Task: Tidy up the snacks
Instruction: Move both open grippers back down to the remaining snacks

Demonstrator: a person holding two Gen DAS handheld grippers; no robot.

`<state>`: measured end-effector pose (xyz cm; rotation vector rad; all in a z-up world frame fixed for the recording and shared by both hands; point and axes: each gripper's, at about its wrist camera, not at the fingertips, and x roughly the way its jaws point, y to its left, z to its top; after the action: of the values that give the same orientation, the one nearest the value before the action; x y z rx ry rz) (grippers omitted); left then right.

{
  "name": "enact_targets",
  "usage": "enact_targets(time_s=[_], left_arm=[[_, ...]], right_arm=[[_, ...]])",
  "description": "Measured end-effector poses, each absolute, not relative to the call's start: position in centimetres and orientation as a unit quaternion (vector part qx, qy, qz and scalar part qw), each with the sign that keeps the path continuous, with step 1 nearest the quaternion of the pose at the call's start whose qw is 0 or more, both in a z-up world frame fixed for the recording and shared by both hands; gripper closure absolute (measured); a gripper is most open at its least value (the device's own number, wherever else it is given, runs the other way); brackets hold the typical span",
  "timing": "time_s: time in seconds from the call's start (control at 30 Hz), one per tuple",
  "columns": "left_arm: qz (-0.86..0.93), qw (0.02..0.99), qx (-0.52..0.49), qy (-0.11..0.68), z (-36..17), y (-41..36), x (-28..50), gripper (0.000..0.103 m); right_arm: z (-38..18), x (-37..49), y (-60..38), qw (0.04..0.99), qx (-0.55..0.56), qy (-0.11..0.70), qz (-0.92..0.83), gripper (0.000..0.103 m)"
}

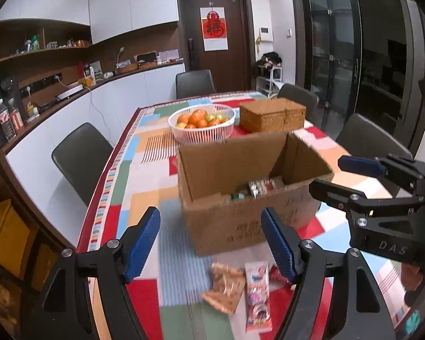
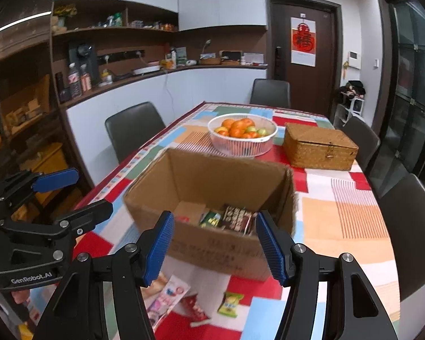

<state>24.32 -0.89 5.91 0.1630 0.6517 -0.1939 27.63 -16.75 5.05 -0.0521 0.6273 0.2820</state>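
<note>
An open cardboard box [image 1: 235,221] [image 2: 212,255] stands on the patchwork tablecloth, with several snack packets [image 1: 259,187] [image 2: 235,218] inside. Loose on the cloth in front of it lie a brown packet [image 1: 226,289], a pink-white packet [image 1: 257,297] [image 2: 167,297], a red packet [image 2: 194,307] and a green packet [image 2: 229,304]. My left gripper [image 1: 211,243] is open and empty, above the loose packets. My right gripper [image 2: 214,249] is open and empty, before the box's near wall. Each gripper shows in the other's view, at the right [image 1: 334,175] and at the left [image 2: 90,192].
A white basket of oranges [image 1: 202,126] [image 2: 242,136] and a lidded wicker box [image 1: 272,114] [image 2: 320,147] stand behind the cardboard box. Dark chairs [image 1: 80,158] [image 2: 133,127] ring the table. A counter with bottles runs along the left wall.
</note>
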Motion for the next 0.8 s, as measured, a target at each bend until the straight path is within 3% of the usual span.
enact_targets(time_s=[0.8], left_arm=[[-0.106,0.887,0.115,0.434,-3.9,0.6,21.7,0.030]], right_arm=[[-5.1,24.2,-13.8,0.875,-0.070,0.449,0.170,0.042]])
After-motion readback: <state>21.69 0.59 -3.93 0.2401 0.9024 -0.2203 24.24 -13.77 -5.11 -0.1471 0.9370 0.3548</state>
